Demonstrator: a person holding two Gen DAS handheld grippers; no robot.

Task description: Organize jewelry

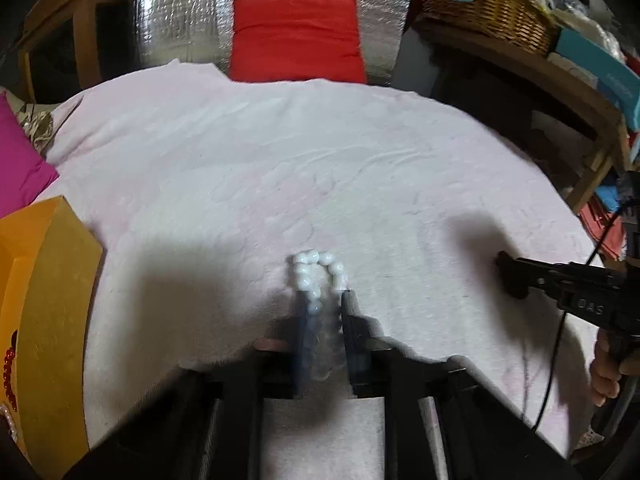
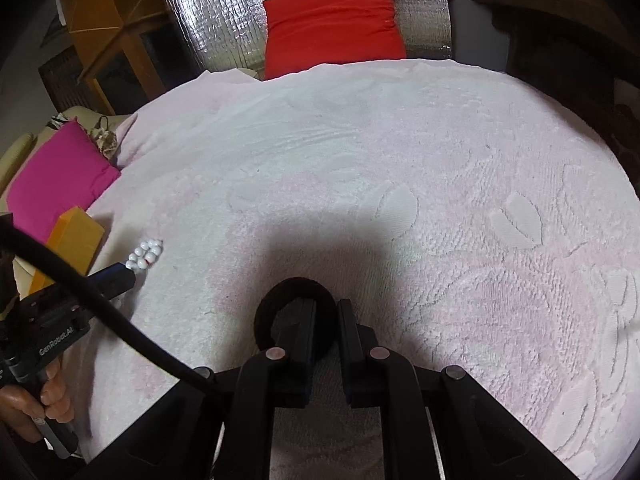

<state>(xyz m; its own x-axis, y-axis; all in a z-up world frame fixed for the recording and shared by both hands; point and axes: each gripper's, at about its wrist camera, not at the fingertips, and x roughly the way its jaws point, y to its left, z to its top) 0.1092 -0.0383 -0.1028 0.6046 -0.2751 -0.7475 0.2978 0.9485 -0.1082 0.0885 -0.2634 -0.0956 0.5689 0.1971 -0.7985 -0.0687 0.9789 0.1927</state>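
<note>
White bead bracelet [image 1: 316, 280] lies on pink towel [image 1: 240, 168], clenched in left hand-held gripper [image 1: 324, 300]. Right hand-held gripper [image 2: 326, 308] grips black ring [image 2: 296, 312].

Pink towel [image 2: 360, 140], red cushion [image 2: 334, 20], foil sheet [image 1: 180, 8]

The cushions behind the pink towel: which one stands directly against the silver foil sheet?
The red cushion leans on the silver foil sheet, beyond the far edge of the towel. The magenta cushion lies at the towel's left side, away from the foil.
</note>
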